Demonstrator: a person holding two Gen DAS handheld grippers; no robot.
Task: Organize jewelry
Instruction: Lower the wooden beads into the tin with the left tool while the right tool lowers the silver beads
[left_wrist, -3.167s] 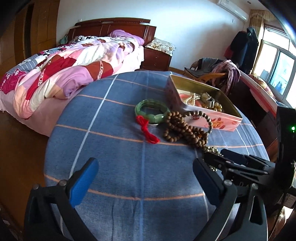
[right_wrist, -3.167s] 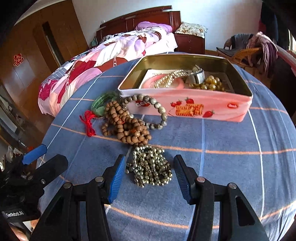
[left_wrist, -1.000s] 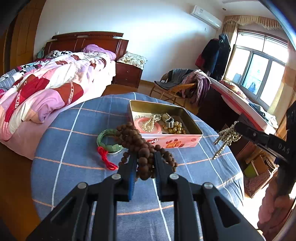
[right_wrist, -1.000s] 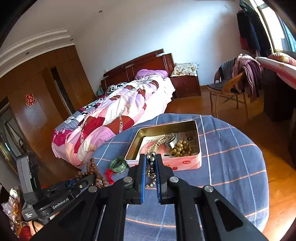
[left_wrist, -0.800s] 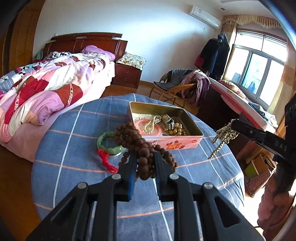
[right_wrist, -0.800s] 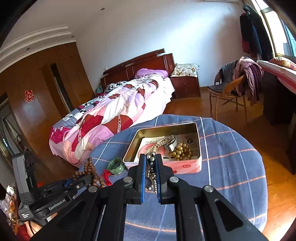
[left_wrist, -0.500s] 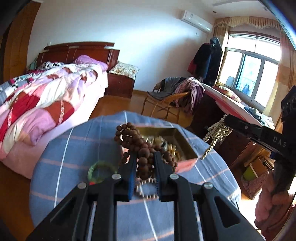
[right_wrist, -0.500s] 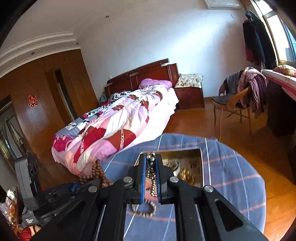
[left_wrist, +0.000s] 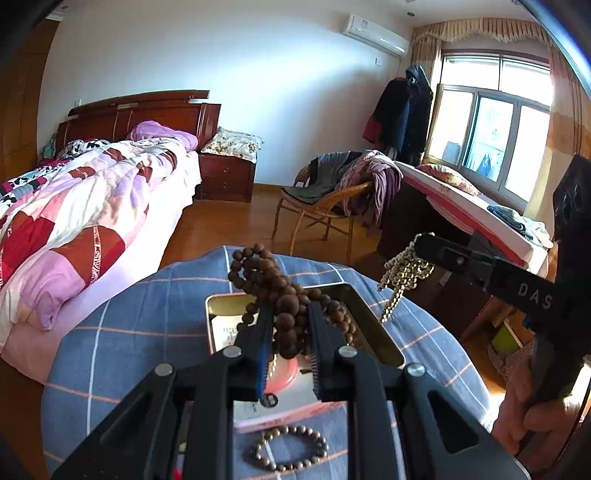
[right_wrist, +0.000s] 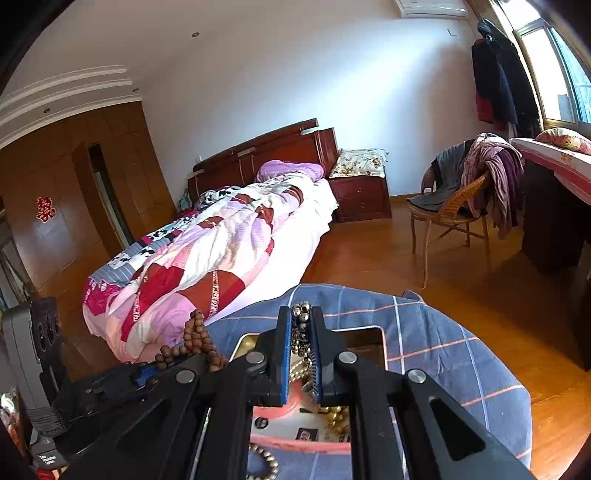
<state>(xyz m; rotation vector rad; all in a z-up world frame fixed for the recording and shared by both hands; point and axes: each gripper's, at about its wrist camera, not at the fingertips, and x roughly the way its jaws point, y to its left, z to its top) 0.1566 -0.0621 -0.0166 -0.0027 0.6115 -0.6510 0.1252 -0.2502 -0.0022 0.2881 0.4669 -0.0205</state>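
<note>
The left gripper (left_wrist: 286, 325) is clamped on the brown wooden bead string (left_wrist: 275, 291), held above the open tin (left_wrist: 373, 325), which sits at 12 o'clock from the tongs on the blue checked tablecloth (left_wrist: 122, 332). To do this step well, I judge it best to lower the beads until the hanging loops rest on the tin floor, then part the fingers slowly so no loop drapes over the rim. The beads are large, round and dark brown, bunched in several loops, with 1 loop standing up toward 11 o'clock.

At about 2 o'clock in the left view, the right gripper (right_wrist: 301, 345) is pressed together on the metal bead chain (left_wrist: 402, 273), also above the tin (right_wrist: 382, 345). Its strands dangle close to the tin's right rim, so it should move inward before release; letting go 1 piece at a time would probably keep the 2 from tangling. The chain is made of small, shiny, pale-gold beads in many thin strands.

Inside the tin lie a pink round piece (right_wrist: 284, 406) and gold beads (right_wrist: 334, 413). A grey bead bracelet (left_wrist: 290, 448) lies on the cloth at 6 o'clock, outside the tin.
</note>
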